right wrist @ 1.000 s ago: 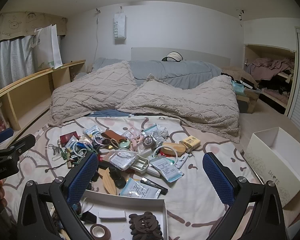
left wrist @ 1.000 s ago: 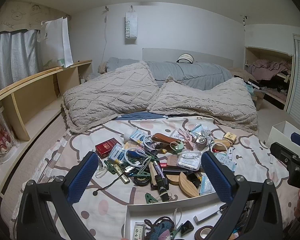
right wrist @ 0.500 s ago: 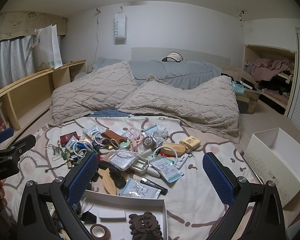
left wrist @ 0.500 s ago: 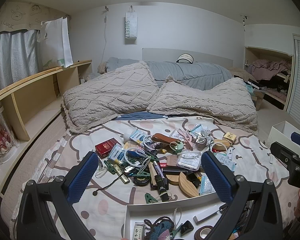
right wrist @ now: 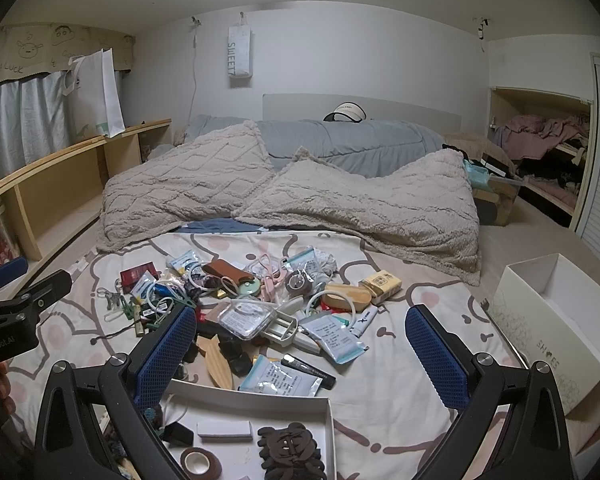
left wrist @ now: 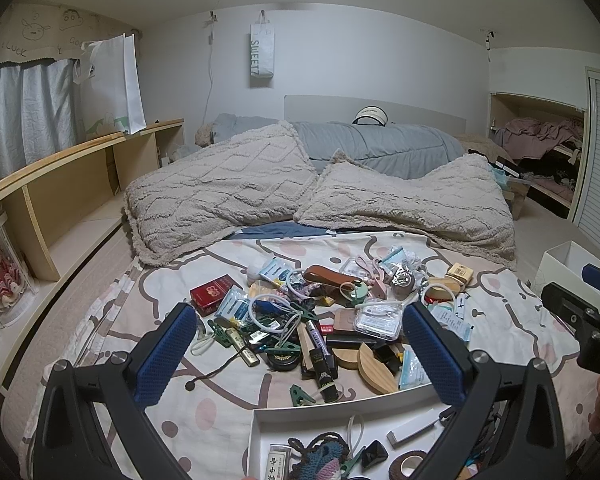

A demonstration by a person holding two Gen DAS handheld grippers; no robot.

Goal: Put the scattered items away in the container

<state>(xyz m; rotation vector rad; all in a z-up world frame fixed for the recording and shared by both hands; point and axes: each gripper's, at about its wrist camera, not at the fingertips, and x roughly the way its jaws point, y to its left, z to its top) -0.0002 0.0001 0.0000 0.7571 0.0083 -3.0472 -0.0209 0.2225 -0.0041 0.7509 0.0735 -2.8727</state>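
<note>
Nothing has moved since the earlier frames; both grippers hover as before. Left gripper: jaws wide apart, empty, above the tray's far rim at the bed's near edge. Clutter pile mid-bed, too many to count; one red box at its left. Two pillows beyond. Right gripper: wide apart, empty. One white box off the bed's right edge.
</note>
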